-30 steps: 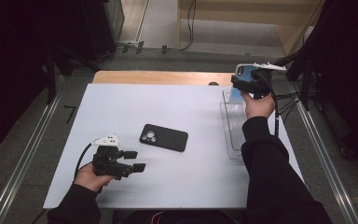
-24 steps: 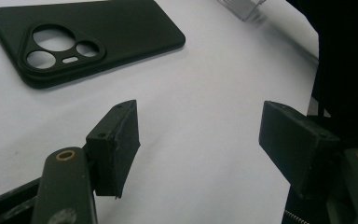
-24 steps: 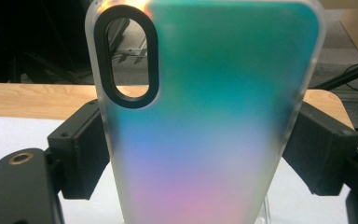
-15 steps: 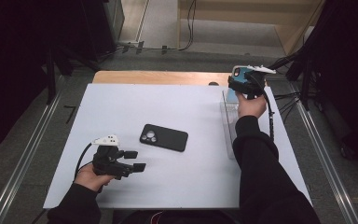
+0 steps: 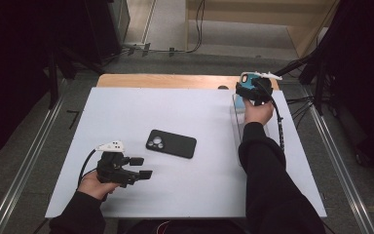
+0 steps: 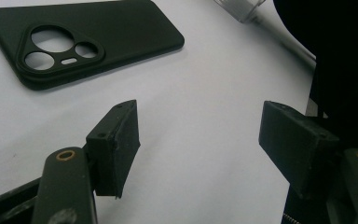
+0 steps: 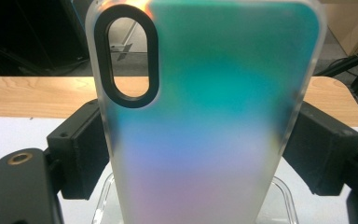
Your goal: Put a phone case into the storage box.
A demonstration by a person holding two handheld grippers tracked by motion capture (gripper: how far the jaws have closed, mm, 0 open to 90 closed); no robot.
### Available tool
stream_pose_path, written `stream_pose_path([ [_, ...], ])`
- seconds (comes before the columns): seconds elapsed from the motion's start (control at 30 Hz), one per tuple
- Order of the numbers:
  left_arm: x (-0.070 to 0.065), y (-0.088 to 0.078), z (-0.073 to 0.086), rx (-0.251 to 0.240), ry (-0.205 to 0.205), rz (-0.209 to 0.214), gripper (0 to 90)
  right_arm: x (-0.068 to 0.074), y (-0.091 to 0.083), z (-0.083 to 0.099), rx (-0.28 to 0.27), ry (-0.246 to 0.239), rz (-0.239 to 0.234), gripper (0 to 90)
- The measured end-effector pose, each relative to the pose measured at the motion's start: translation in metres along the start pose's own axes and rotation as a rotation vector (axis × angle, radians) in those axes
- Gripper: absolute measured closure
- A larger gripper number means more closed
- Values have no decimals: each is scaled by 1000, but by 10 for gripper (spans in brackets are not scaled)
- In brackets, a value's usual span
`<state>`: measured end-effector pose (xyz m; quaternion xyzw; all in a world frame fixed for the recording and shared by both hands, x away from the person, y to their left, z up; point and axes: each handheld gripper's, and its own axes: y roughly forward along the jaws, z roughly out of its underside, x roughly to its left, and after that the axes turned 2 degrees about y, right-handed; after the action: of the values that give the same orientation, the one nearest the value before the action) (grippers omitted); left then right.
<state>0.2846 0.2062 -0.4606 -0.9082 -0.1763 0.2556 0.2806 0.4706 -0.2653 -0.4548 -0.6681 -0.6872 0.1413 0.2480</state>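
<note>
Jaws of the left gripper stand spread wide with nothing between them, low over the white table, the hand resting near the front edge. Just beyond lies a black phone case, flat, camera cut-outs up. Farther, at the table's far right, the right gripper pinches a translucent phone case, teal fading to pink, upright above a clear tray, forearm stretched forward.

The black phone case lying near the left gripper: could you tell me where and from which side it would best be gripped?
The black phone case lies flat, camera cutouts up, so I would probably bring the open left gripper down from above and close the jaws across its two long edges near the middle, its narrowest span.
</note>
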Motion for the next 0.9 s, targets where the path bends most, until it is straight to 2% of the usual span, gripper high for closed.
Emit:
stream_pose_path([
  [0.1, 0, 0, 0, 1, -1, 1, 292, 0, 2, 4, -10, 7, 1, 142],
  [0.23, 0, 1, 0, 1, 0, 2, 292, -2, 3, 9, 7, 14, -3, 141],
  [0.33, 0, 1, 0, 3, 3, 3, 292, -6, 4, 11, 1, 22, -22, 138],
  [0.47, -1, 1, 0, 5, 5, 0, 292, -6, 5, 12, 12, -8, -14, 137],
  [0.63, 0, 1, 0, 7, 5, -2, 292, -4, 7, 13, 14, -9, -34, 111],
  [0.9, 0, 1, 0, 4, 4, 2, 292, -3, 6, 12, -9, -18, -31, 94],
])
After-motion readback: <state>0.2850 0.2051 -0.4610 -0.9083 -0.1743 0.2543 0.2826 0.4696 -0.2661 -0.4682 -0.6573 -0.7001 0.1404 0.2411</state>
